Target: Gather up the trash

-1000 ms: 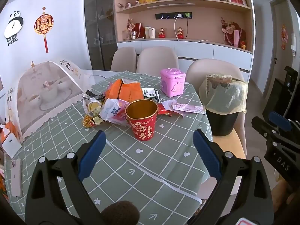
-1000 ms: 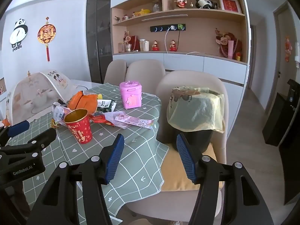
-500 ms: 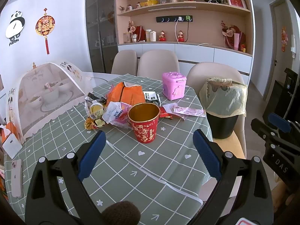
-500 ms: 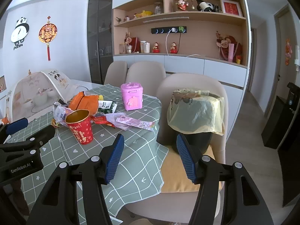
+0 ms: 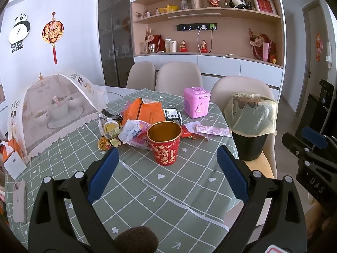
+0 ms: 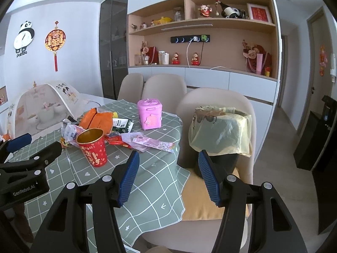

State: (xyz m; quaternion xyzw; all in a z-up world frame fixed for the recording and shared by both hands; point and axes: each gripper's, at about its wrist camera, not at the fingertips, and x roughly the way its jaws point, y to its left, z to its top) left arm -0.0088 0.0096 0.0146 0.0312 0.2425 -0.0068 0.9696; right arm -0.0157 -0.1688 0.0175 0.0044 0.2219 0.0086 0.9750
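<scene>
A red paper cup (image 5: 165, 143) with a gold inside stands upright on the green checked tablecloth (image 5: 147, 189); it also shows in the right wrist view (image 6: 92, 146). Behind it lies a pile of trash: an orange bag (image 5: 145, 111), a white and pink wrapper (image 5: 133, 133), a long pink wrapper (image 5: 211, 130) and small gold wrappers (image 5: 105, 144). A black bin (image 5: 251, 126) lined with a yellowish bag stands on a chair right of the table, also in the right wrist view (image 6: 220, 135). My left gripper (image 5: 167, 172) is open and empty, just short of the cup. My right gripper (image 6: 168, 176) is open and empty over the table's right edge.
A pink toy box (image 5: 197, 102) stands behind the trash. A mesh food cover (image 5: 50, 109) over dishes sits at the left. A phone (image 5: 20, 200) and a tissue box (image 5: 11, 162) lie at the near left. Beige chairs (image 5: 179, 78) ring the table.
Both grippers have moved forward a little toward the table; the cup and the bin look slightly nearer. Both stay open and empty.
</scene>
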